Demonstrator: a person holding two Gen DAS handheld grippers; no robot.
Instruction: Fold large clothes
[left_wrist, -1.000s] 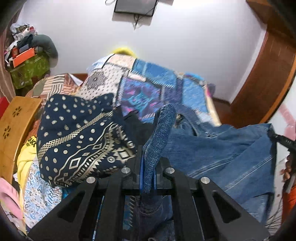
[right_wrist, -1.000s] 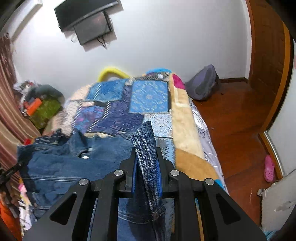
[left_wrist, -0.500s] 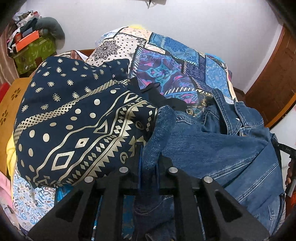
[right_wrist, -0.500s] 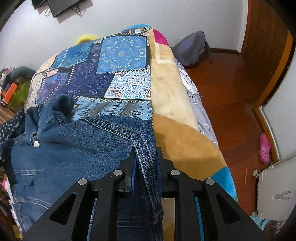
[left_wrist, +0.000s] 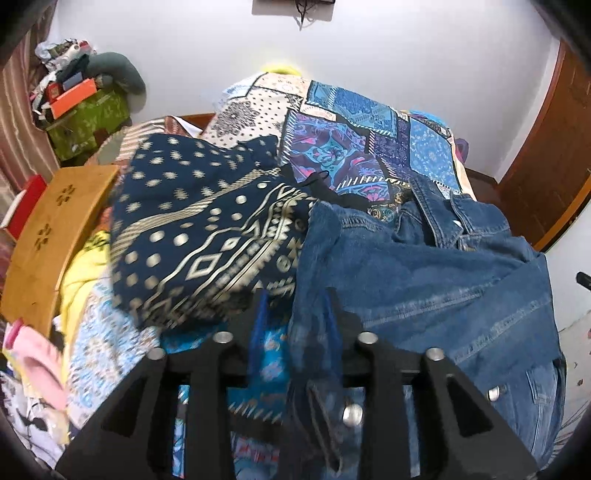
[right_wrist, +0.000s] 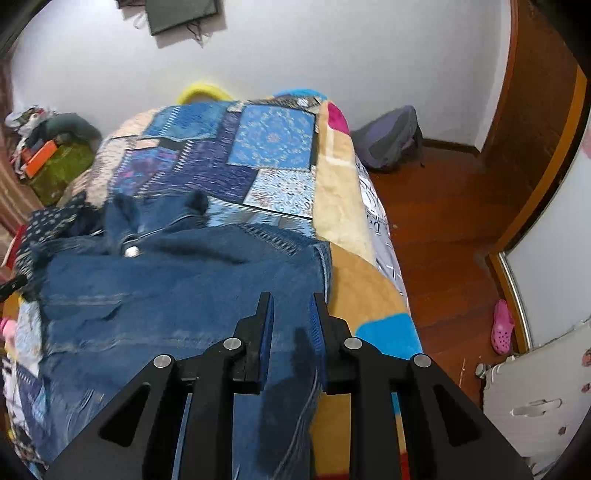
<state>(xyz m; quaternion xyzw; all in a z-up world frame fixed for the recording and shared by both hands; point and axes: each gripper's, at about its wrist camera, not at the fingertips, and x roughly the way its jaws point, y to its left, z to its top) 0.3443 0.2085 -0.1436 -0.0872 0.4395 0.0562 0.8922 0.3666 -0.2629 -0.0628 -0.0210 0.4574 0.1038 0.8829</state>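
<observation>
A blue denim jacket (left_wrist: 424, 280) lies spread on the patchwork bedspread (left_wrist: 362, 140); it also shows in the right wrist view (right_wrist: 177, 302). My left gripper (left_wrist: 295, 306) is open above the jacket's near left edge, with denim lying loose between the fingers. My right gripper (right_wrist: 290, 314) is open above the jacket's near right edge, holding nothing. The jacket's collar (left_wrist: 439, 214) points toward the far wall.
A navy garment with gold print (left_wrist: 207, 236) is heaped left of the jacket. A wooden board (left_wrist: 48, 236) and a pile of clothes (left_wrist: 33, 362) lie at the far left. The bed's right edge (right_wrist: 373, 236) drops to a wooden floor with a grey bag (right_wrist: 391, 136).
Both grippers opened and let go of the denim edges they held. The jacket now lies flat on the bed, and both grippers have drawn back a little.
</observation>
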